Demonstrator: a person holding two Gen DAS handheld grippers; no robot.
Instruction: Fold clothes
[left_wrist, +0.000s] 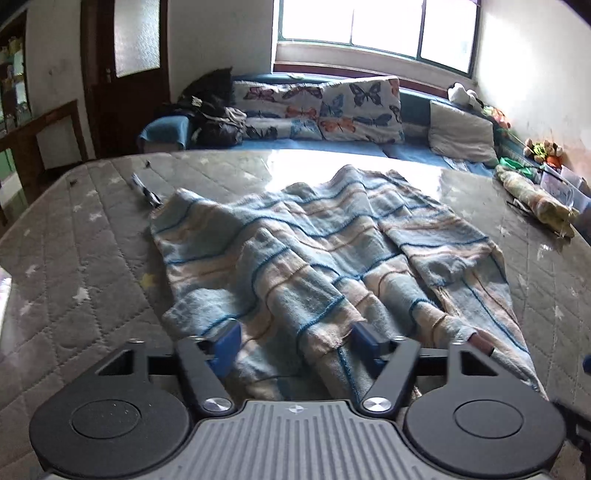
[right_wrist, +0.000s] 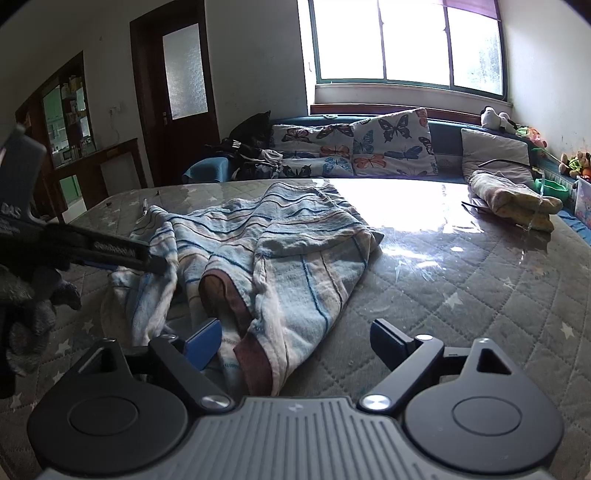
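A fleecy striped garment (left_wrist: 295, 243), pale blue and beige with thin dark blue lines, lies rumpled on a grey quilted mattress (left_wrist: 85, 258). My left gripper (left_wrist: 295, 341) is open, low over the garment's near edge, with cloth lying between its blue pads (left_wrist: 227, 345). In the right wrist view the same garment (right_wrist: 295, 236) shows a brown cuff (right_wrist: 221, 291). My right gripper (right_wrist: 295, 343) is open over its near hem, where a brown-edged fold lies between the fingers. The left gripper (right_wrist: 155, 263) reaches in from the left, held by a gloved hand (right_wrist: 29, 306).
A folded yellowish cloth (right_wrist: 513, 203) lies at the mattress's far right, beside boxes and plush toys (left_wrist: 543, 149). Butterfly pillows (left_wrist: 332, 107) line a blue sofa under the window. A small dark object (left_wrist: 146, 190) sits by the garment's far left corner. The mattress (right_wrist: 480, 295) is bare to the right.
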